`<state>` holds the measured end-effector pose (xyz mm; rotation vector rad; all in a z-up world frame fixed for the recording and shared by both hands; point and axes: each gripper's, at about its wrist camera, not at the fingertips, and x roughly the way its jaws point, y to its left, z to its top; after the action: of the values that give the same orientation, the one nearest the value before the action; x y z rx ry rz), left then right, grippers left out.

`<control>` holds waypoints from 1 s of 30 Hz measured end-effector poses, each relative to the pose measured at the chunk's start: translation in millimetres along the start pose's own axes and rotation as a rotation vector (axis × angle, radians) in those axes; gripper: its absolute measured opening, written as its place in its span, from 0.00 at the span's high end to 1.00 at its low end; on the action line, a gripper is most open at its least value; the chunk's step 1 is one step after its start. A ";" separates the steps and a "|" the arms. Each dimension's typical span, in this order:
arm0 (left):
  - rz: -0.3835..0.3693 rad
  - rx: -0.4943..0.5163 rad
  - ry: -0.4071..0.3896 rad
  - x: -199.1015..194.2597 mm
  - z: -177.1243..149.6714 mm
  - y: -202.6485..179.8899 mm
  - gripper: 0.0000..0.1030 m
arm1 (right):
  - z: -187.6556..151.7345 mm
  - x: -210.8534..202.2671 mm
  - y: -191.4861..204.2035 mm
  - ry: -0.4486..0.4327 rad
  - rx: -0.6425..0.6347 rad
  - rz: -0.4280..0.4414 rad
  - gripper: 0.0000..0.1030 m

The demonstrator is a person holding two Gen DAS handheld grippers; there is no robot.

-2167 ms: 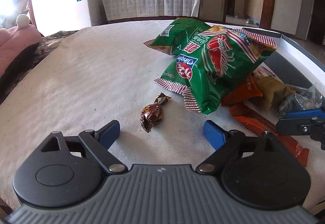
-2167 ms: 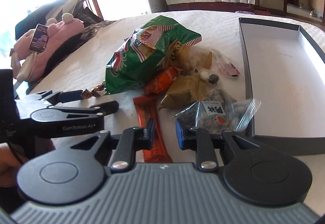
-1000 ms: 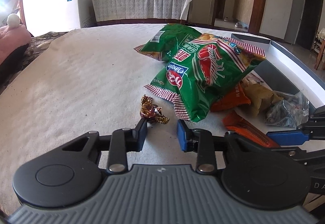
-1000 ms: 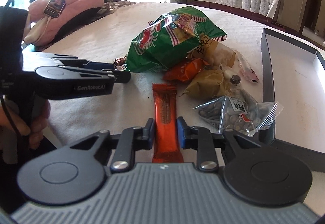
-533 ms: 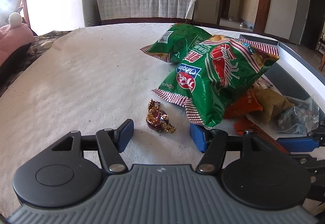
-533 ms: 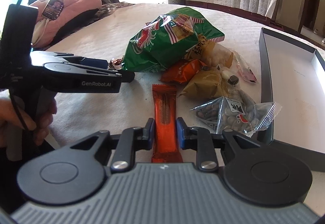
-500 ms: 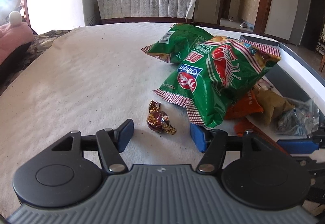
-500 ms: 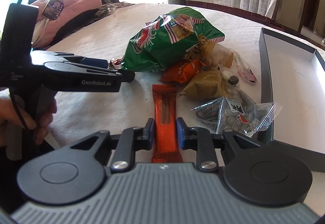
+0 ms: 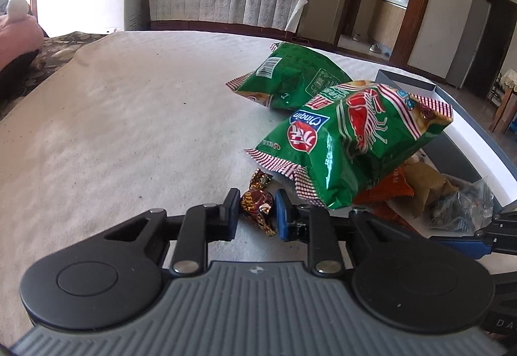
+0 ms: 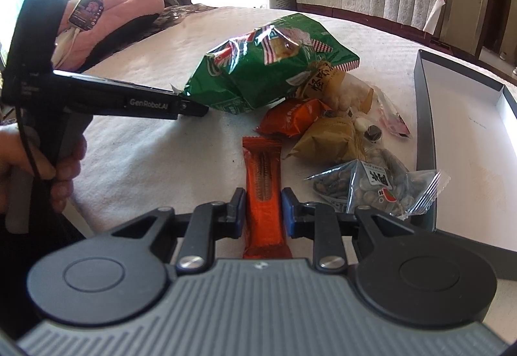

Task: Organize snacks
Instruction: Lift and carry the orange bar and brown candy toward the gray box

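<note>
A brown foil-wrapped candy [image 9: 255,199] lies on the white tablecloth by the corner of a green shrimp-chip bag [image 9: 349,149]. My left gripper [image 9: 257,210] has the candy between its pads, and its jaws are closing onto it. In the right wrist view the left gripper [image 10: 194,109] reaches under the green bag [image 10: 268,71]. My right gripper [image 10: 263,210] is shut on the near end of a long orange snack bar [image 10: 261,162] that lies flat on the cloth. An open dark-rimmed box [image 10: 423,117] with a white inside stands to the right.
A second green bag [image 9: 290,78] lies behind the first. An orange pouch [image 10: 290,120], a brown pouch [image 10: 329,139] and a clear seed packet [image 10: 378,184] are piled beside the box. A hand [image 10: 48,168] grips the left tool. A pink plush [image 10: 129,7] sits at the far left.
The left jaws spread wide around the candy, then came together on it as the gripper moved toward the green bag. The right gripper kept its hold on the orange bar.
</note>
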<state>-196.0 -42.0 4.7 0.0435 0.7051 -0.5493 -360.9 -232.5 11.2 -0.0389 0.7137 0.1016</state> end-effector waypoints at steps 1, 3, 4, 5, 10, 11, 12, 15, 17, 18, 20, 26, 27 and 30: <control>0.007 0.002 -0.001 -0.8 0.3 -0.6 0.74 | 0.4 -0.1 0.2 -0.001 -0.002 0.000 0.74; 0.038 0.002 -0.008 -4.3 -1.7 -1.4 0.74 | 0.8 -2.8 0.0 -0.014 0.003 0.009 0.74; 0.054 0.001 -0.012 -7.0 -1.9 -1.1 0.74 | 1.0 -5.2 0.0 -0.026 0.006 0.013 0.74; 0.065 -0.005 -0.019 -10.3 -2.1 -0.4 0.74 | 1.4 -7.1 -0.3 -0.036 0.009 0.019 0.74; 0.108 -0.037 -0.062 -28.0 -1.3 3.7 0.74 | 1.5 -11.5 1.2 -0.048 0.006 0.030 0.74; 0.118 -0.040 -0.064 -29.7 -0.8 3.0 0.74 | 1.7 -12.0 2.4 -0.049 0.003 0.029 0.74; 0.128 -0.041 -0.067 -31.9 -0.1 1.5 0.74 | 1.9 -12.4 3.2 -0.048 0.002 0.027 0.74; 0.138 -0.029 -0.077 -37.9 2.4 -4.0 0.74 | 3.0 -16.7 3.1 -0.064 0.010 0.021 0.76; 0.146 -0.017 -0.082 -42.4 3.0 -7.2 0.74 | 3.7 -19.2 0.5 -0.075 0.031 0.022 0.77; 0.152 -0.012 -0.086 -44.1 3.8 -8.9 0.74 | 3.7 -19.5 -0.5 -0.072 0.038 0.023 0.77; 0.151 -0.007 -0.089 -48.0 4.3 -9.8 0.74 | 3.2 -18.7 -0.8 -0.063 0.041 0.018 0.77; 0.156 -0.006 -0.080 -50.3 4.8 -7.7 0.74 | -1.0 -7.1 1.5 -0.011 0.037 -0.012 0.75; 0.157 -0.004 -0.079 -49.7 5.5 -7.5 0.74 | -1.3 -5.2 0.7 -0.005 0.038 -0.018 0.75; 0.159 0.001 -0.073 -49.1 5.4 -7.7 0.74 | -0.1 1.6 2.3 0.010 0.018 -0.034 0.75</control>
<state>-227.3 -27.0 40.7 0.0798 0.6239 -0.3966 -360.0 -230.1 10.0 -0.0343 0.7234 0.0624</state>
